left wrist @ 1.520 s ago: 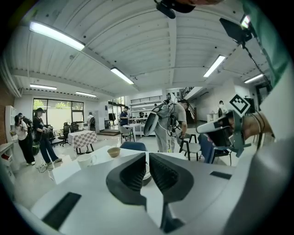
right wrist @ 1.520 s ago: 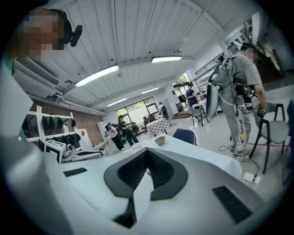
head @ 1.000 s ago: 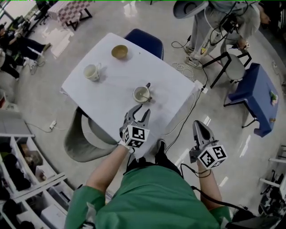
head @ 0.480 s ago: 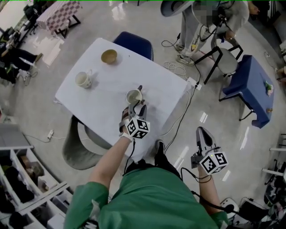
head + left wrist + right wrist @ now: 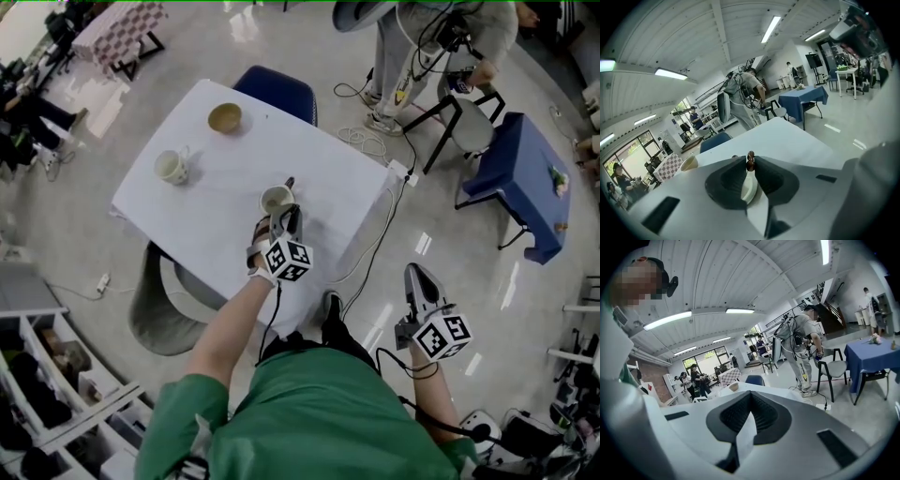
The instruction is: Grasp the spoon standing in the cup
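Note:
A white cup (image 5: pixel 276 200) stands on the white table (image 5: pixel 206 220) near its front right edge, with a brown-handled spoon (image 5: pixel 288 184) upright in it. My left gripper (image 5: pixel 282 217) is right at the cup. In the left gripper view the spoon's brown handle tip (image 5: pixel 750 159) sits pinched between the two jaw tips of the left gripper (image 5: pixel 750 165), which is closing on it, and the cup (image 5: pixel 749 186) shows below. My right gripper (image 5: pixel 416 273) hangs off the table over the floor, and in the right gripper view the right gripper (image 5: pixel 750 397) is shut with nothing in it.
A second white cup (image 5: pixel 172 167) and a tan bowl (image 5: pixel 225 117) stand at the table's far side. A blue chair (image 5: pixel 275 87) is behind the table, a grey chair (image 5: pixel 157 302) at its left front. A person (image 5: pixel 422 37), cables and a blue table (image 5: pixel 525 183) are at the right.
My left gripper has moved forward to the cup, and its wide jaws have come together round the spoon handle. The right gripper has hardly moved.

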`<state>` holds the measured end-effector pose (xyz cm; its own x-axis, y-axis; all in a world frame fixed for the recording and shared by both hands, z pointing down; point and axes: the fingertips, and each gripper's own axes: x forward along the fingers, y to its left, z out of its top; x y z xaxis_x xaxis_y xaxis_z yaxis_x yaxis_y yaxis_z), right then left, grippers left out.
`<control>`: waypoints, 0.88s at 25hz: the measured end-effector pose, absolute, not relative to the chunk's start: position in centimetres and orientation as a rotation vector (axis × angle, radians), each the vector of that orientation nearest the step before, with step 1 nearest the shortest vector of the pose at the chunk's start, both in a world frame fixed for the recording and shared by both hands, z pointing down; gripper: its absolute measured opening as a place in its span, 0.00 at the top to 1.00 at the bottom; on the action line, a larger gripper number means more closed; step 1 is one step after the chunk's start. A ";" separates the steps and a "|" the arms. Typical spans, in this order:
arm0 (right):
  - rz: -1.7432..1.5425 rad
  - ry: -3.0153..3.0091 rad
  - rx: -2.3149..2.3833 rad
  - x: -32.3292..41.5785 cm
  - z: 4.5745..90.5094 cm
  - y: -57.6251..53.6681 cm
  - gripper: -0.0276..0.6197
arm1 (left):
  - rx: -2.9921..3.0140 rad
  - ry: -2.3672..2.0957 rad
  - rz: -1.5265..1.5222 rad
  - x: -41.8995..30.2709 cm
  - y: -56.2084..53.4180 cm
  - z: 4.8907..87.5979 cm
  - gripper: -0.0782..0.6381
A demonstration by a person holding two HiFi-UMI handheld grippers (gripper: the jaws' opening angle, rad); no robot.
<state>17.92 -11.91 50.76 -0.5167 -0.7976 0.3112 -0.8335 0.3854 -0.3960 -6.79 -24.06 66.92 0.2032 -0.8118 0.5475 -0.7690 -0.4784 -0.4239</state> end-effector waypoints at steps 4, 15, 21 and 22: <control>0.802 -2.559 1.489 17.4 51.0 -11.8 0.94 | -2.416 1.658 -1.075 -8.4 -24.1 65.7 0.81; 0.806 -2.599 1.400 15.7 50.6 -11.4 0.94 | -2.533 1.911 -0.792 -12.3 -22.9 60.9 0.81; 0.817 -2.632 1.351 15.0 50.1 -11.4 0.94 | -2.570 1.997 -0.589 -12.6 -22.3 57.5 0.81; 0.825 -2.633 1.344 14.9 50.2 -11.4 0.94 | -2.572 2.010 -0.558 -12.7 -22.3 57.0 0.81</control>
<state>14.87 -11.40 50.20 -0.6142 -0.7312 0.2969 -0.7699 0.4726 -0.4289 -12.69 -22.33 57.02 0.2120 -0.9076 0.3624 -0.9645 -0.2540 -0.0719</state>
